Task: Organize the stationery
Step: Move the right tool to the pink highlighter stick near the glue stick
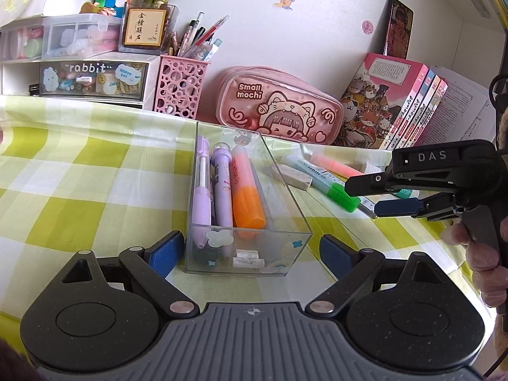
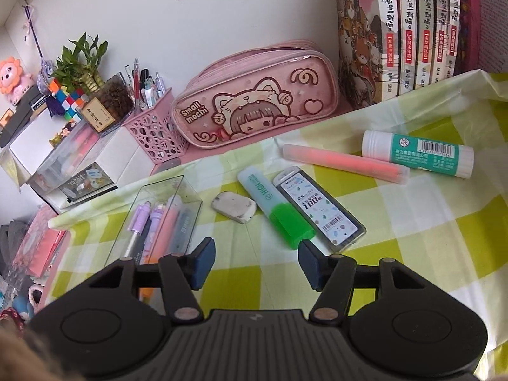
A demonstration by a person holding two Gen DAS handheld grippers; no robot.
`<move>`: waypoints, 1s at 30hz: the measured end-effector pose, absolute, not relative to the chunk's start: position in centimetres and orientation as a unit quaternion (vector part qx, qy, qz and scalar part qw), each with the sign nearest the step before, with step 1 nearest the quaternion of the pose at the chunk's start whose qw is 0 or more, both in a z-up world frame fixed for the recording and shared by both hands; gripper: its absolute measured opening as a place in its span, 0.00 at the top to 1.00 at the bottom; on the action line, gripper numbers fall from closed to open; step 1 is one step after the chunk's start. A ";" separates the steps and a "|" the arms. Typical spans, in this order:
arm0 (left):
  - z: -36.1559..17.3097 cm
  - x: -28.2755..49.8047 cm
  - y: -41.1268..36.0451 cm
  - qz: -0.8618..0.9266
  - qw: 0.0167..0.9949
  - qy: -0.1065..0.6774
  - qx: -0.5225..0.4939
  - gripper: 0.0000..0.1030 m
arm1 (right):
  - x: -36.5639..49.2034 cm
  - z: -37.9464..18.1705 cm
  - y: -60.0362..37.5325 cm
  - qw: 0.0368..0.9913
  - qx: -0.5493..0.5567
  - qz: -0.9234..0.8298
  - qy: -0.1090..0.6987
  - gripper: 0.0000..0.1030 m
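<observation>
We see a white wall (image 1: 333,31) dotted with stickers (image 1: 287,1), daylight falling on the bench (image 1: 79,174) under its green-checked cloth (image 2: 412,238).

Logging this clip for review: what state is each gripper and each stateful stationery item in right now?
Left gripper: open, jaws straddling the box's near end, no visible contact.
Right gripper: open, empty, near the green cap.
Clear plastic organizer box: lidless, partly filled.
Orange highlighter: capped, lying in the box.
Green-capped highlighter: capped, on the cloth.
Pink pencil case: appears zipped shut.
White-capped teal glue stick: capped, lying down.
</observation>
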State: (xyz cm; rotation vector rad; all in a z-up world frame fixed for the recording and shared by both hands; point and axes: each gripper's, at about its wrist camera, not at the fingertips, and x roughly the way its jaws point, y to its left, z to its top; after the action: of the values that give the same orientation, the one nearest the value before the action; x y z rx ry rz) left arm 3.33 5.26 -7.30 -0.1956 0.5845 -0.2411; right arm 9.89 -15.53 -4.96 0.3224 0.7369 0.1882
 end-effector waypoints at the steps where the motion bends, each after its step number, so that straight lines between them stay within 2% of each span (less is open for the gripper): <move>1: -7.3 3.3 5.2 -0.118 0.946 0.287 -0.096 0.13 | 9.8 -5.1 -15.7 0.917 0.152 0.089 0.358 0.17; 15: -7.3 3.3 5.1 -0.119 0.946 0.288 -0.095 0.13 | 9.6 -5.4 -19.9 0.944 0.031 0.051 0.325 0.17; 30: -7.3 3.3 5.0 -0.119 0.945 0.288 -0.095 0.12 | 14.2 -6.6 -22.7 0.940 0.007 0.087 0.330 0.16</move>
State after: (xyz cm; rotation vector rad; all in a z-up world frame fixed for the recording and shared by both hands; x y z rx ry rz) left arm 3.34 4.96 -7.33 -0.1929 0.5863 -0.2432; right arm 14.23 -22.71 -6.60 0.0144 0.6740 0.1784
